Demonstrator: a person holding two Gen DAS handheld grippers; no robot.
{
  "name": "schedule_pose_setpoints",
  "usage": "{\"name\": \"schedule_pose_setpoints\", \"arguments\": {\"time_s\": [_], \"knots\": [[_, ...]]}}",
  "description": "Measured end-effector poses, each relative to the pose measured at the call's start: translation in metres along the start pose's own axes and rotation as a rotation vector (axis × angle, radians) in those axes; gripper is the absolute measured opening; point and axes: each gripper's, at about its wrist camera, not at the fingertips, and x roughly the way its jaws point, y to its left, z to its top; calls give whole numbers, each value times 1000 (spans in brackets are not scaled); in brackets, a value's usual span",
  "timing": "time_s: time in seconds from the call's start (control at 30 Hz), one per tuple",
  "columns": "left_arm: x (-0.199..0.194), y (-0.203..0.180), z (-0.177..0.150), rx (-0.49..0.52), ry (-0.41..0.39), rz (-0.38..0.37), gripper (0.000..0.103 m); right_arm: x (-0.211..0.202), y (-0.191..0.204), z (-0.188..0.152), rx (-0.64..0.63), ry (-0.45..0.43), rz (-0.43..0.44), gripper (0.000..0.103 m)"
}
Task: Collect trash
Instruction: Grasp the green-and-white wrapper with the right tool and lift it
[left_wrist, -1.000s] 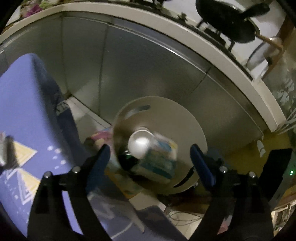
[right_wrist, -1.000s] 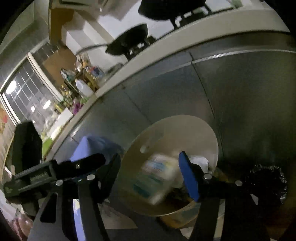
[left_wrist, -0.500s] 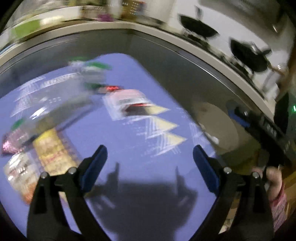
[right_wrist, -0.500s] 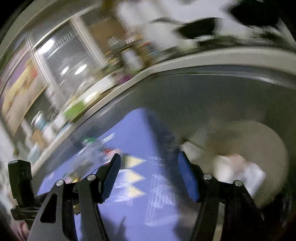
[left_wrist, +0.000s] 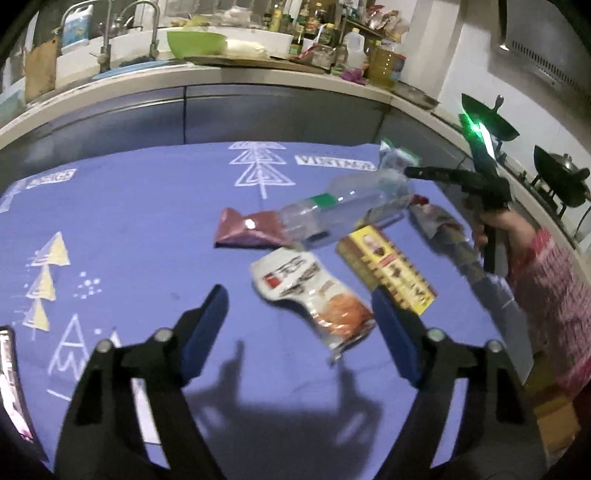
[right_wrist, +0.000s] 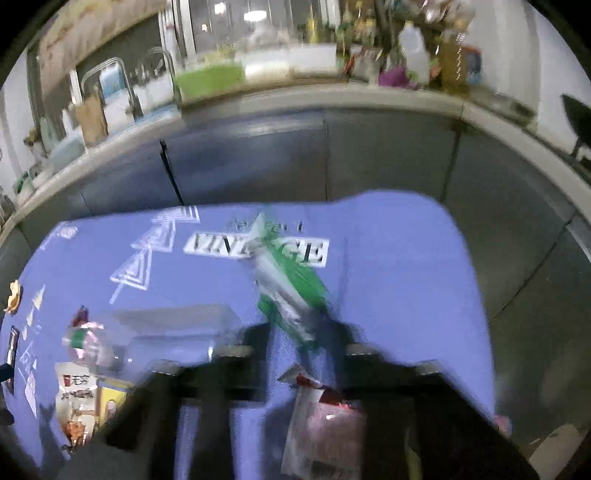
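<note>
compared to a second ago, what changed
Both grippers swung from the trash bin to the blue-clothed table. The right gripper shut on a green-and-white wrapper; the left gripper is closing, empty, over a snack pouch. The other litter looks unmoved.

Wrappers (left_wrist: 317, 295) and bottle (left_wrist: 343, 214) crowd cloth's (left_wrist: 129, 221) right half

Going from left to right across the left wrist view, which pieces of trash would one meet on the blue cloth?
Maroon pouch → white snack wrapper → yellow box → crumpled red-and-white wrapper. The clear bottle overlaps several, so I left it out.
</note>
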Motion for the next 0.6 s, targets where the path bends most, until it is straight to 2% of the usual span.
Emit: {"name": "schedule_pose_setpoints", "arguments": {"time_s": [0.07,0.17,0.27,0.33,0.47,0.5,0.6], "knots": [[-1,7,-1,0,5,-1,67,-3,-5,-2,30,-11,22,0],[0,17,-2,-17,7,-5,67,-30,-14,0,85,-81,53,0],[1,22,1,-56,7,-41,67,-76,-15,-3,120,-168,88,0],[-1,23,3,-62,0,-60,67,-106,-17,-10,167,-197,169,0],[-6,31,2,-66,2,-93,67,-138,-1,-39,216,-159,365,0],[-6,33,1,-71,6,-93,67,-137,13,-53,222,-120,427,0],[-9,43,-3,-97,11,-80,67,-123,50,-79,229,-23,531,0]]}}
